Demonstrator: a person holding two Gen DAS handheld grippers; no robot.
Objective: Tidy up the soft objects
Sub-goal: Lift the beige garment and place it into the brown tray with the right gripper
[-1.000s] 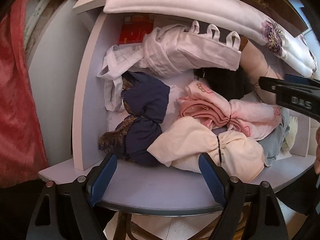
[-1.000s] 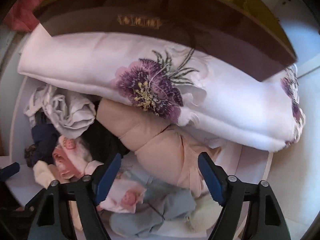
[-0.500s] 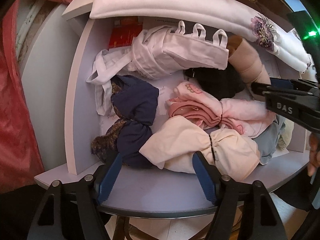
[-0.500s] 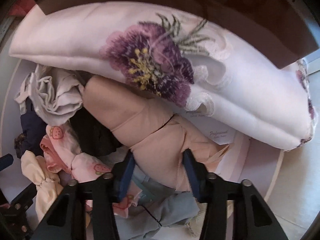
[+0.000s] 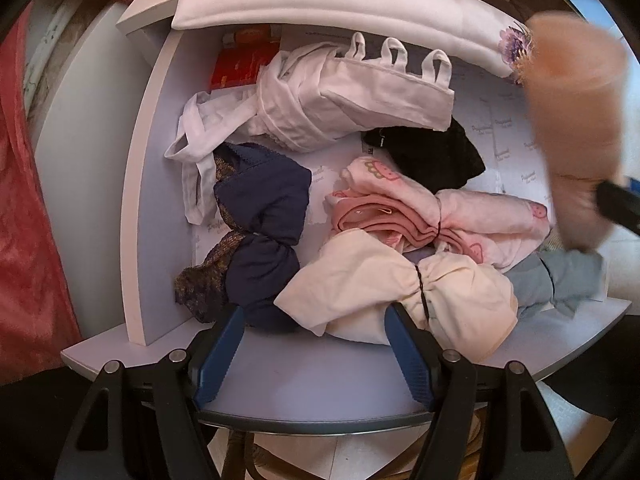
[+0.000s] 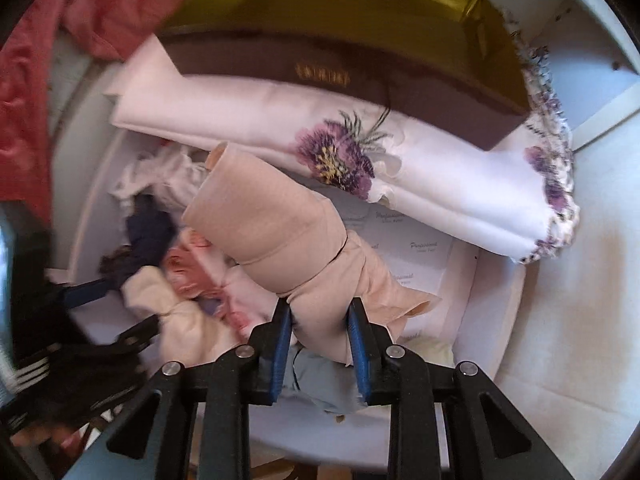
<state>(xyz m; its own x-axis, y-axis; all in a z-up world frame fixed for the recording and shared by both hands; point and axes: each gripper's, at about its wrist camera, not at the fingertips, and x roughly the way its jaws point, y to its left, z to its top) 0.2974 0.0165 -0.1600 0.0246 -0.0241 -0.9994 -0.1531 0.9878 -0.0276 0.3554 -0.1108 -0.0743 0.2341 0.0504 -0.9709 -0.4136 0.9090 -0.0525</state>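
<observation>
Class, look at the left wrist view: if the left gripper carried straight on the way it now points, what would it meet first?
Most likely the cream tied bundle, lying just beyond the open left gripper, with the navy bundle close beside it. Depth is hard to judge.

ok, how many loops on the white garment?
3, in a row along the white garment's upper edge: left loop, middle loop, right loop. More may be folded under.

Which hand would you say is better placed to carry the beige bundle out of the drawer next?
Right: the right gripper is closing on the beige bundle, already pinched between its fingers. The left gripper holds nothing.
</observation>
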